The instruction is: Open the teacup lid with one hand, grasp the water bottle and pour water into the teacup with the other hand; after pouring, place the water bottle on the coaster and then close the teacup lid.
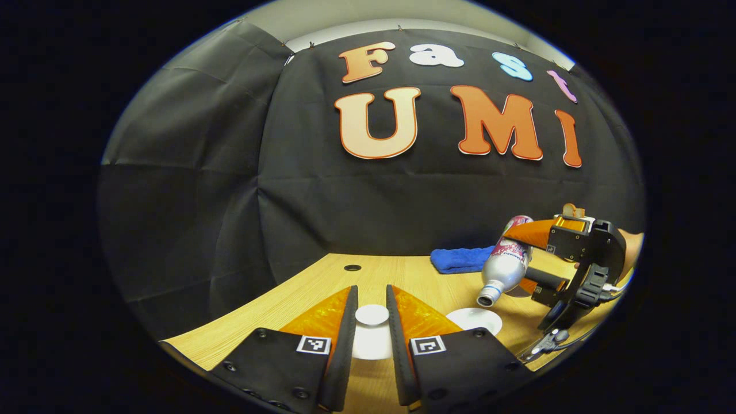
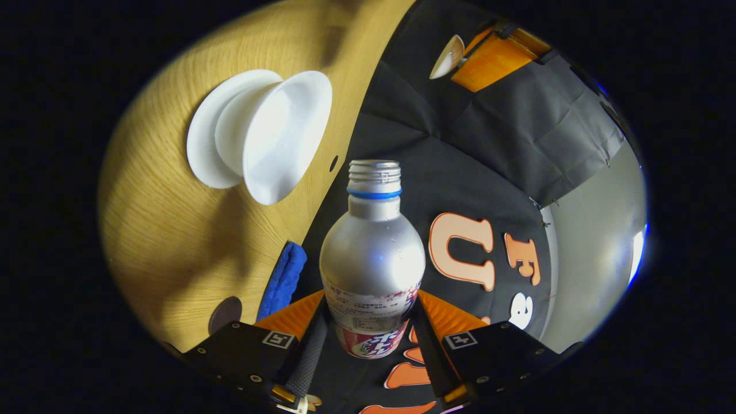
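A: Teacup [image 2: 270, 135] sits open on its saucer [image 2: 201, 141] on the wooden table [image 2: 172, 241]; seen from the right gripper view, the water bottle [image 2: 372, 253] is tipped far over with its uncapped threaded mouth pointing past the teacup's rim.

B: Who holds the bottle?

A: The right gripper [image 2: 371, 339], its two fingers pinching the labelled lower body from both sides. In the left gripper view the bottle [image 1: 506, 261] hangs mouth-down above and just beyond the teacup [image 1: 474, 319].

B: And the lid?

A: The teacup lid [image 1: 372, 330] is between the fingers of the left gripper [image 1: 372, 333], which close on its knob, well away from the teacup.

B: How will the bottle handle?

A: It looks like smooth metal, stiff but slippery, I'd guess, so the grip on the label band seems wise. The teacup looks like thin white ceramic, light and breakable; a knock from the bottle's neck could tip it.

B: Anything else near the teacup?

A: A blue cloth [image 1: 460, 259] lies behind it, by the booth wall.
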